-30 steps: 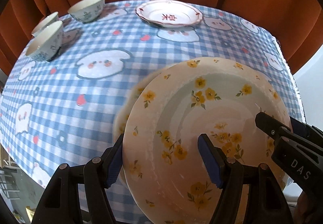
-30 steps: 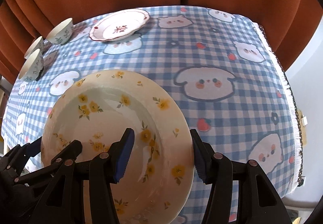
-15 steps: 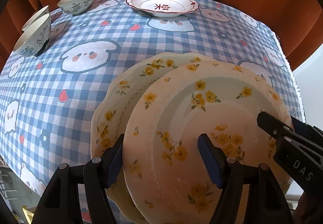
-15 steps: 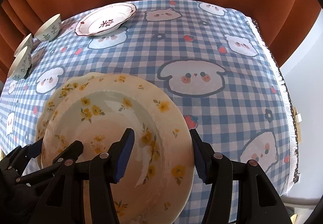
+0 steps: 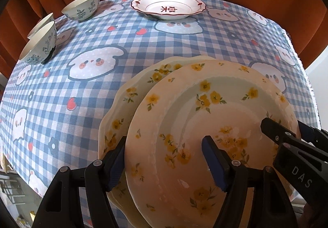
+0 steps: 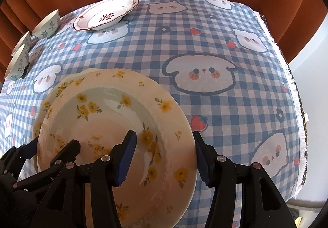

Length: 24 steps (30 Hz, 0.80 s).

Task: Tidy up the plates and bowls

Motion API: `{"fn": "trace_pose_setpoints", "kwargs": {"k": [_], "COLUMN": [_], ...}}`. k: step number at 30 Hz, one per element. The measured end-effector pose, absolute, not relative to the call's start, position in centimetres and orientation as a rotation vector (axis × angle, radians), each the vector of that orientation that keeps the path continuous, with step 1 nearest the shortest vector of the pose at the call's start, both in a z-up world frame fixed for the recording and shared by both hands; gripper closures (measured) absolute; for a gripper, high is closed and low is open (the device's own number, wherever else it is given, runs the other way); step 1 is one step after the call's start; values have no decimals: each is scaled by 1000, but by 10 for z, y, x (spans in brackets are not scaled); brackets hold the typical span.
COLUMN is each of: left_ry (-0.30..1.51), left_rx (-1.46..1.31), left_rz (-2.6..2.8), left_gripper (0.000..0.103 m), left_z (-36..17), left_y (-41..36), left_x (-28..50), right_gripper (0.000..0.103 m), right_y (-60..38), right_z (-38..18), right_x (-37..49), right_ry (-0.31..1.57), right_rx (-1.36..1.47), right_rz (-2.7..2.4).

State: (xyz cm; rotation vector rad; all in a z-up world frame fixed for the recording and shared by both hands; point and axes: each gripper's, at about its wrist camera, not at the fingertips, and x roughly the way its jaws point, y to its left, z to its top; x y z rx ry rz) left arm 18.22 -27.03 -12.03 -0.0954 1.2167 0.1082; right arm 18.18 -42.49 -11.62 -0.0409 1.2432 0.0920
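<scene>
1. Straddling opposite rims of the upper yellow-flowered plate [image 5: 215,125], the left gripper [image 5: 164,164] and right gripper [image 6: 164,158] each stand partly open, one finger inside the well and one outside the rim; whether the pads press cannot be told.
2. That plate sits just above a matching lower plate [image 5: 121,117], offset toward the right gripper.
3. Glazed ceramic looks stiff, heavy, slippery and chip-prone; the raised rim is the sensible hold.
4. Beyond the lower plate lie a red-trimmed plate [image 5: 168,5] and three patterned bowls [image 5: 82,8] on the checked tablecloth [image 5: 102,47].
</scene>
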Motion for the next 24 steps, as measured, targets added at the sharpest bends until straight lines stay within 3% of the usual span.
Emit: {"fn": "trace_pose_setpoints", "kwargs": {"k": [6,8,11,24], "left_ry": [1224,1225,1220,1221], "left_rx": [-69,-38,-22,-60], "left_rz": [127,141,153,215], "left_gripper": [29,28,28,29], "left_z": [-121,-121,-121,-111], "left_y": [-272,-276,-277,-267], "left_x": [183,183,183,179], "right_gripper": [46,58,66,68], "right_y": [-428,-432,-436,-433], "right_z": [-116,-113,-104,-109], "right_x": [181,180,176,180], "right_ry": [1240,1231,1202,1215], "right_rx": [-21,-12,-17,-20], "right_rz": [114,105,111,171]}}
